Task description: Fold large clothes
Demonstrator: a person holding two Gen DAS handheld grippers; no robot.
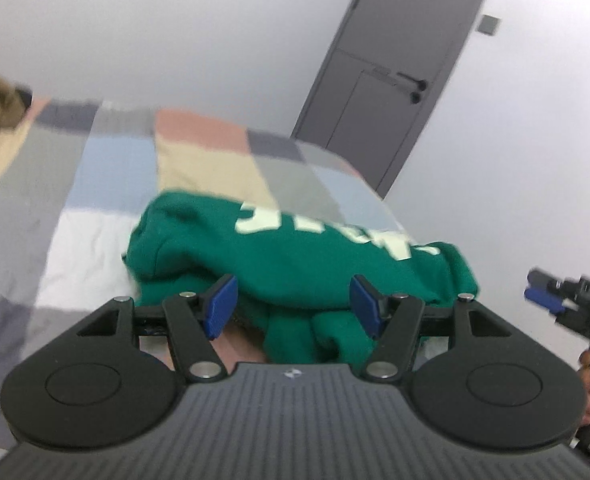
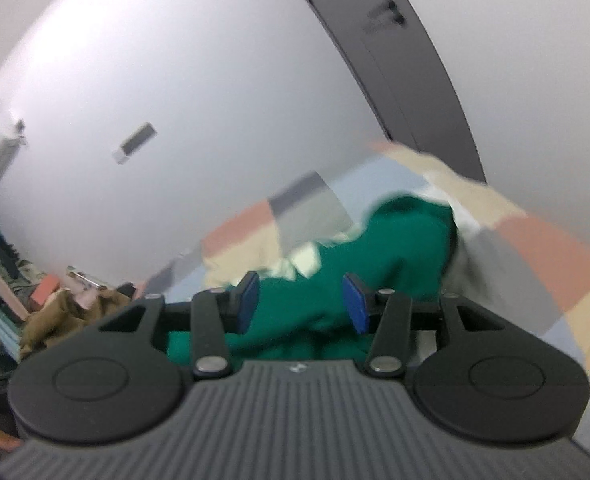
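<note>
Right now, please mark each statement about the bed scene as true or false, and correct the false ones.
1. The green sweatshirt lies on a patchwork bed cover. True.
2. The left gripper is closed on the sweatshirt. False: its fingers stand apart, holding nothing.
3. The sweatshirt has pale lettering. True.
4. The door behind the bed is white. False: it is dark grey.
5. The right gripper has its fingers spread open. True.
</note>
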